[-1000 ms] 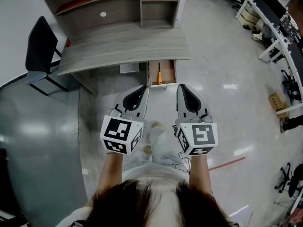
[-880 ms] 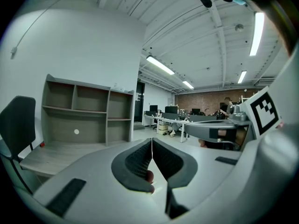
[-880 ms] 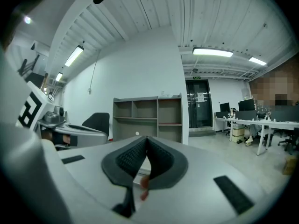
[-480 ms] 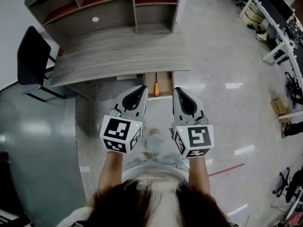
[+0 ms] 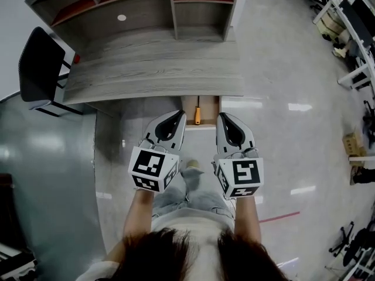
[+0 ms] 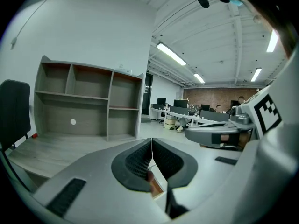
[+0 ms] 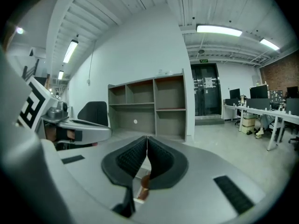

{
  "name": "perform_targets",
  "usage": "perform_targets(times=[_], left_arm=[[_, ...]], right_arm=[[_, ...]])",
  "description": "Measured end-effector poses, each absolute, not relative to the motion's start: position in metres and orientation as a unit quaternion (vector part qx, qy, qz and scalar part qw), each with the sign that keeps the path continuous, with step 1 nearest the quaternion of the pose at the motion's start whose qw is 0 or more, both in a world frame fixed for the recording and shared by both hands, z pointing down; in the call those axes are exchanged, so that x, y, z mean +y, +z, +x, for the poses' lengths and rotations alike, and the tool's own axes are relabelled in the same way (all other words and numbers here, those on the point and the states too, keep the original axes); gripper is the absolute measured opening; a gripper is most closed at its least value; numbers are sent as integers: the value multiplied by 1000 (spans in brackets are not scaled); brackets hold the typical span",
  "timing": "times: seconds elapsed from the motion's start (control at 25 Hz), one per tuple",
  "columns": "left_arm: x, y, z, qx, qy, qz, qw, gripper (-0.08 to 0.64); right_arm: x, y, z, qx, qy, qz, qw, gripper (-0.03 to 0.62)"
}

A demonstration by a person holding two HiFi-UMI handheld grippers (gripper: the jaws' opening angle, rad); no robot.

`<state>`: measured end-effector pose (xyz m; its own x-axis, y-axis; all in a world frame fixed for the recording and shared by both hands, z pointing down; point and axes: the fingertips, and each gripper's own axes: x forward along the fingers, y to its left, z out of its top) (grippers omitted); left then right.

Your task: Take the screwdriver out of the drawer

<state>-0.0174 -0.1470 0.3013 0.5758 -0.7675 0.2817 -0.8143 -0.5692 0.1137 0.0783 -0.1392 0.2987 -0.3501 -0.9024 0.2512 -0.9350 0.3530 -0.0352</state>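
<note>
The drawer (image 5: 209,108) stands pulled out from under the front of the grey desk (image 5: 152,63). Inside it lies the screwdriver (image 5: 198,118), orange handle toward me and thin shaft pointing to the desk. My left gripper (image 5: 180,115) is shut and empty, its tip at the drawer's left front corner. The right gripper (image 5: 221,117) is also shut and empty, just right of the drawer's front. In the left gripper view the jaws (image 6: 152,139) meet, and so do the jaws (image 7: 147,137) in the right gripper view. Neither touches the screwdriver.
A shelf unit (image 5: 146,4) stands on the back of the desk. A black chair (image 5: 38,60) sits at the left. Office desks (image 5: 357,34) and a cardboard box (image 5: 354,141) are far right. My legs and a shoe (image 5: 190,170) are below the grippers on the glossy floor.
Both grippers have come forward to the drawer's front; their tips now flank it. They stayed shut. The screwdriver has not moved in the drawer.
</note>
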Motion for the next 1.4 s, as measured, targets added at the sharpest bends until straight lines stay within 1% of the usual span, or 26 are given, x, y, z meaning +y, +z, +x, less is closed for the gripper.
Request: perform_targets(times=[0.48,0.72,1.4], left_arm=[[-199,364,-21,-425,138,885,132,17],[-224,397,-22,-396,161,894,133,17],[-263,495,-24,-354,179,897,195,18]], right_arm=[[-197,354,60,-807,126,564,126,29],[-222,394,48,-794,143,570,154,29],[-258,512,37,-759,226,565,230,29]])
